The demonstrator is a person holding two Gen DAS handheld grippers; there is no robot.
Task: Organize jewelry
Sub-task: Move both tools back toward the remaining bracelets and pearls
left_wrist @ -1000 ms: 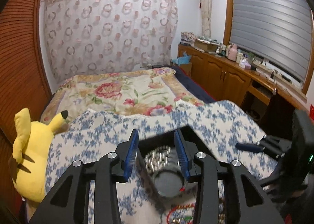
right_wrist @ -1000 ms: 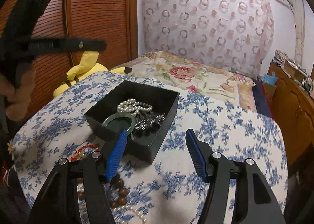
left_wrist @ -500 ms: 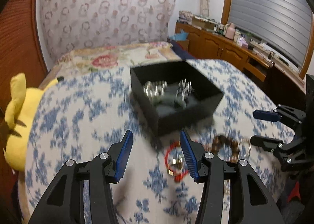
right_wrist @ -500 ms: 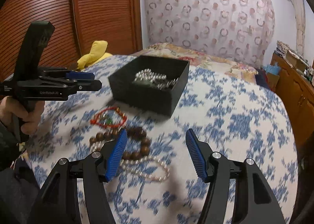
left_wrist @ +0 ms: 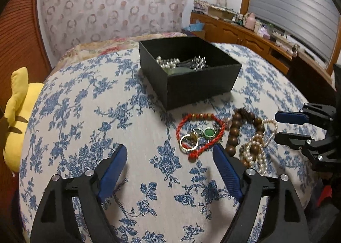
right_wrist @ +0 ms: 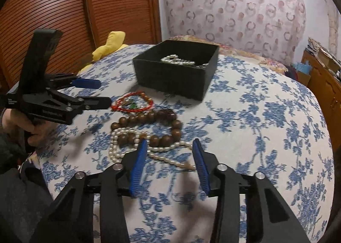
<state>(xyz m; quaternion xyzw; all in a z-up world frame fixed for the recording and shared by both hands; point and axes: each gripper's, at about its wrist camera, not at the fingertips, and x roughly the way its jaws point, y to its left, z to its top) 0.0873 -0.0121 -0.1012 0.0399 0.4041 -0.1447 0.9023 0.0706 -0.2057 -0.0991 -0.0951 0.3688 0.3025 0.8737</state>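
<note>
Bedroom tabletop [left_wrist: 89, 98] job looked roughly half done: pearls sat inside the black box [left_wrist: 189, 85], red bracelet [left_wrist: 200, 131], wooden beads [right_wrist: 149, 123], pearl necklace [right_wrist: 127, 147] lay just before it, both tongs [left_wrist: 170, 166] [right_wrist: 168, 162] wide, empty.

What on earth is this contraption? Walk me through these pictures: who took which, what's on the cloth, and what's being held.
No robot here: a person holds a two-finger gripper in each hand, and each carries a wide-angle camera looking out along its own blue-padded fingers. One picture comes from the left gripper, the other from the right gripper; each also shows the other tool off to the side. Both are open and hold nothing. On the blue-flowered cloth sits a black box with pearls and other pieces already inside. In front of it lie a red cord bracelet around a few small pieces, a brown wooden bead bracelet and a pearl strand.
</note>
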